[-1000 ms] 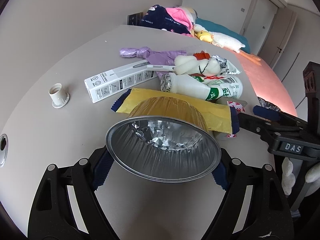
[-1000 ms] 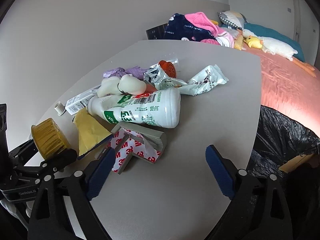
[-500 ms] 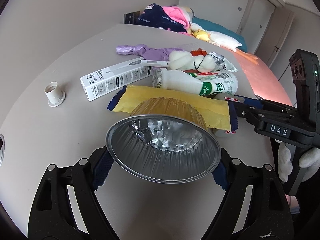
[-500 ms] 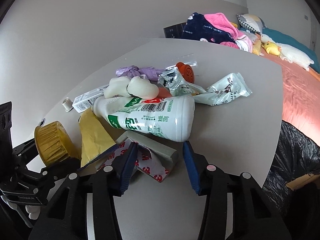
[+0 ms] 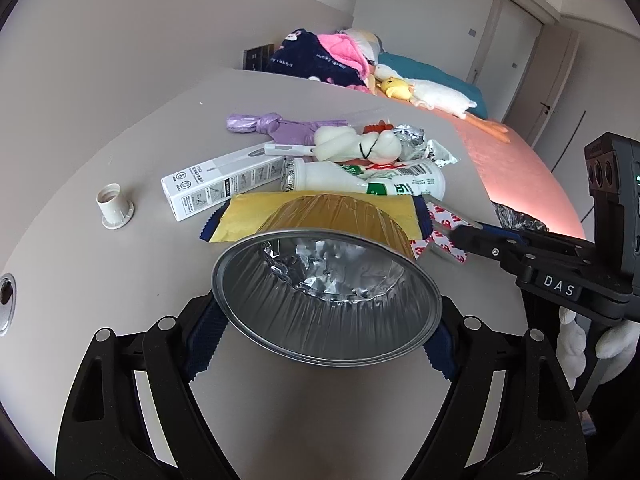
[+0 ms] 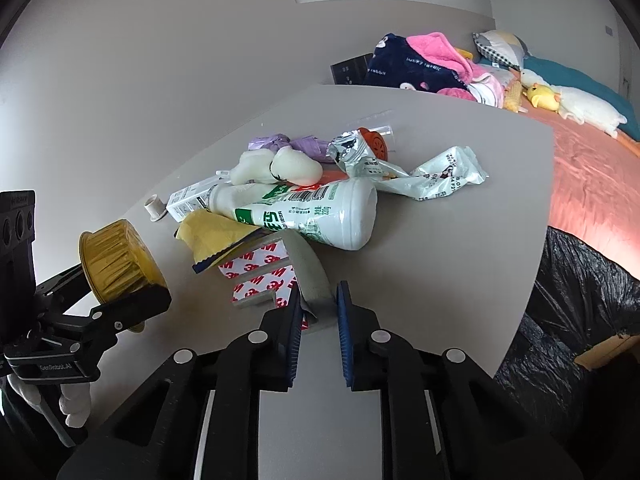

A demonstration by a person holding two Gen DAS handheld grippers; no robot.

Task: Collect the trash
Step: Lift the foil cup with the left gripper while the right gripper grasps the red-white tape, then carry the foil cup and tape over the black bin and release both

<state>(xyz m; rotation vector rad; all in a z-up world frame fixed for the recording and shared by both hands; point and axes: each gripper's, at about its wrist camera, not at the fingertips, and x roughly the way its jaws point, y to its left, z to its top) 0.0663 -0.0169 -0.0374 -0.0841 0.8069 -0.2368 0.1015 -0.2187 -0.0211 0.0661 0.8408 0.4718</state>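
Where jaws pinch it, the grey strip (3M-printed backing) bends.

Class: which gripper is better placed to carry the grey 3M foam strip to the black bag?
Right gripper: its fingers already pinch the 3M foam strip; the left gripper holds a foil cup.

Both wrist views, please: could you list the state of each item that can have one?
Left gripper: shut on foil cup.
Foil cup: held off the table, tipped on its side, empty.
Right gripper: shut on foam tape strip.
Foam tape strip: pinched at its near end.
Milk bottle: lying on its side.
White box: lying flat.
Black trash bag: open.
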